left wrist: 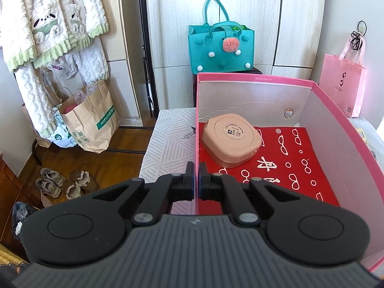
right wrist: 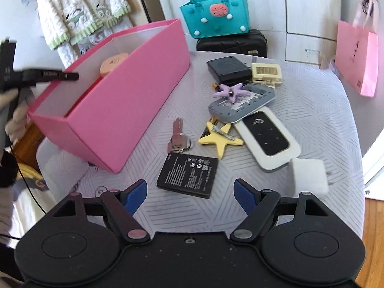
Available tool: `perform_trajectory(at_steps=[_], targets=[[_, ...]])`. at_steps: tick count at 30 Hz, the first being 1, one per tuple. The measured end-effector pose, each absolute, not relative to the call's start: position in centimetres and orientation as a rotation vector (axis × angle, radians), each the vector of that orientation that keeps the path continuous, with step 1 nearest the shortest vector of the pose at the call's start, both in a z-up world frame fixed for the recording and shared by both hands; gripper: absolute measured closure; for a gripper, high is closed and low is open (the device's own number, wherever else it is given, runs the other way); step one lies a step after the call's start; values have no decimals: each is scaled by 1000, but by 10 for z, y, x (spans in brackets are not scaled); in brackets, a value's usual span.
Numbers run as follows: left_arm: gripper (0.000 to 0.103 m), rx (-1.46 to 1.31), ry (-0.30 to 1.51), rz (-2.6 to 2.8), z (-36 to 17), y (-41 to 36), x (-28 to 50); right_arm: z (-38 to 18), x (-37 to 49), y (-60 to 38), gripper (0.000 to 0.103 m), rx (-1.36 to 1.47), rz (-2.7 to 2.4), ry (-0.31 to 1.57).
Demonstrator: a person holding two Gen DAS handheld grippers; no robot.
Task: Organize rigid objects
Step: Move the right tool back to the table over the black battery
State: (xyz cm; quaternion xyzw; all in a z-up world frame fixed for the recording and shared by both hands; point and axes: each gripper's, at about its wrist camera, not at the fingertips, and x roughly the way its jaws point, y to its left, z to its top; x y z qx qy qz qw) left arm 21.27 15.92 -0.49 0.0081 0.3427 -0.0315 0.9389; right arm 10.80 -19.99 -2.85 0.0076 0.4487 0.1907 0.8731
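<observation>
My left gripper (left wrist: 196, 180) is shut on the left wall of the pink box (left wrist: 197, 129). Inside the box a peach square case (left wrist: 231, 143) lies on a red patterned sheet (left wrist: 288, 165). In the right wrist view the pink box (right wrist: 124, 100) stands on the table's left, with the left gripper (right wrist: 69, 75) at its far wall. My right gripper (right wrist: 189, 194) is open and empty just above a black battery (right wrist: 188, 175). Beyond lie keys (right wrist: 176, 136), a yellow star (right wrist: 219, 140), a white remote (right wrist: 267, 141), a white charger (right wrist: 308, 176), a grey device (right wrist: 242, 102), a purple star (right wrist: 229, 92), a black box (right wrist: 228, 69) and a cream part (right wrist: 266, 72).
A teal felt bag (right wrist: 214, 14) sits on a black case (right wrist: 231, 42) behind the table. A pink paper bag (right wrist: 355, 57) hangs at the right. Robes (left wrist: 48, 24), paper bags (left wrist: 92, 120) and shoes (left wrist: 62, 183) are on the left, over a wooden floor.
</observation>
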Motion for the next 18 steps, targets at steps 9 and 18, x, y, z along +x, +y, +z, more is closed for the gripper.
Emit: perform_trajectory(at_steps=[9,18], targets=[[100,20,699,-62,-5,157,213,-47,122,-178,19,-25,380,943],[100,34,694,-60,-5,153,214,-47,125,-175,30,-111,413,928]])
